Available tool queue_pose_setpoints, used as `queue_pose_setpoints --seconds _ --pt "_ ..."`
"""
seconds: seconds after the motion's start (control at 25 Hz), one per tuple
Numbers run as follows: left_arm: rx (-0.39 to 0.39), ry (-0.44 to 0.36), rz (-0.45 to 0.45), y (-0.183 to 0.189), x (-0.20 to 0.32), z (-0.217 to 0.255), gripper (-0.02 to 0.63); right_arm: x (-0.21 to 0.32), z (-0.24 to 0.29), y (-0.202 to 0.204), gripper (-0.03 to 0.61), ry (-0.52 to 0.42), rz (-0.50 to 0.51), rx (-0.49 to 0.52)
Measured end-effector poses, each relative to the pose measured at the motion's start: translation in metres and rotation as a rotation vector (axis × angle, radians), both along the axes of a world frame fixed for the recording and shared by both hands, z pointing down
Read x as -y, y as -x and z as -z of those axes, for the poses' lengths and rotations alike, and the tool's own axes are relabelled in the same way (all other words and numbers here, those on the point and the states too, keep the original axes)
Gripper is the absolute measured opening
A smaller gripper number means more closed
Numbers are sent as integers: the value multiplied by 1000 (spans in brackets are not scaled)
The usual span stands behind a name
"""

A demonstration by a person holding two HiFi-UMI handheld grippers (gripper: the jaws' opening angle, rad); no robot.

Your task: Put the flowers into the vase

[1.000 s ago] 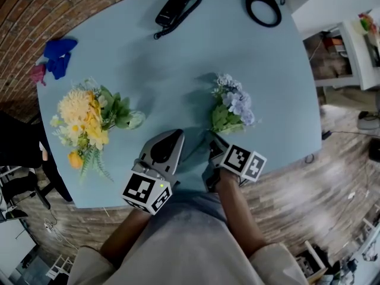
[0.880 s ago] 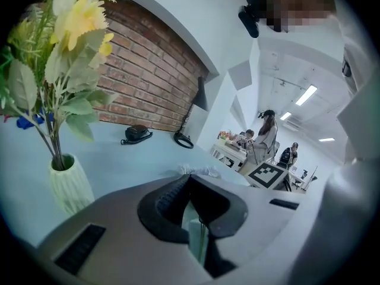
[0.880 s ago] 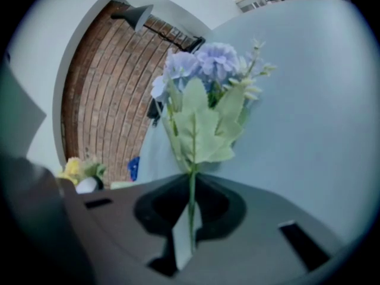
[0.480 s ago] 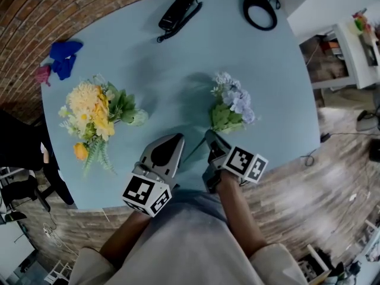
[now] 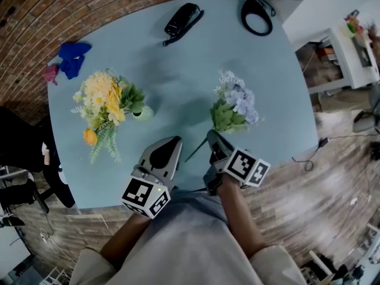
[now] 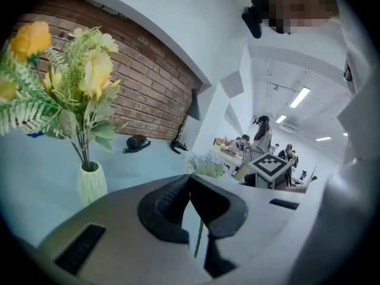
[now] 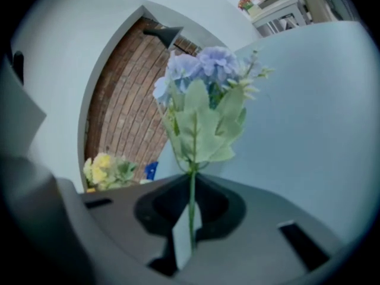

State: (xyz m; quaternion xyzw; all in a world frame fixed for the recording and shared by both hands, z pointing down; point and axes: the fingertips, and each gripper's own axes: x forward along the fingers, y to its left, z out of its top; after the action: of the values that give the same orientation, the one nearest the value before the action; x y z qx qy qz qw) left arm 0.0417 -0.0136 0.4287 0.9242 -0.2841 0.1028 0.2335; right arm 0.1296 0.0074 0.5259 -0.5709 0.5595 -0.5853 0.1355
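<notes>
A sprig of pale blue flowers [image 5: 236, 104] with green leaves stands up off the blue table [image 5: 178, 70]. My right gripper [image 5: 212, 140] is shut on its thin green stem [image 7: 191, 203]. In the right gripper view the blooms [image 7: 199, 70] rise straight above the jaws. A pale green vase [image 5: 143, 111] with a yellow bouquet [image 5: 107, 100] in it stands at the table's left. In the left gripper view the vase [image 6: 91, 183] is ahead to the left. My left gripper [image 5: 168, 145] is shut with nothing in it, beside the right one near the front edge.
A black handset with a cord [image 5: 183, 19] and a black ring-shaped thing [image 5: 256, 9] lie at the table's far side. Blue and pink scraps [image 5: 70, 59] sit at the far left corner. Brick flooring borders the left side, and a white shelf [image 5: 350, 46] stands to the right.
The right gripper has risen, with the blue sprig now more upright in it. The left gripper has lifted a little. The vase and bouquet sit further right in the head view.
</notes>
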Motion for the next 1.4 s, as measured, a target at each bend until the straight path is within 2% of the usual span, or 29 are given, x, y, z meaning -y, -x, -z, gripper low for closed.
queue_pose_setpoints --seconds 0.24,0.44,1.08,1.4 --pt "-22 -19 32 16 -3 11 18 -1 24 11 40 -61 19 -33" --pt "-16 -64 48 27 -6 20 18 -1 40 20 40 -102 35 -57" --pt "-74 -55 116 68 -5 37 18 18 82 54 40 -205 95 -116" --pt "-75 -63 126 80 -2 39 18 35 105 63 40 -287 72 -139"
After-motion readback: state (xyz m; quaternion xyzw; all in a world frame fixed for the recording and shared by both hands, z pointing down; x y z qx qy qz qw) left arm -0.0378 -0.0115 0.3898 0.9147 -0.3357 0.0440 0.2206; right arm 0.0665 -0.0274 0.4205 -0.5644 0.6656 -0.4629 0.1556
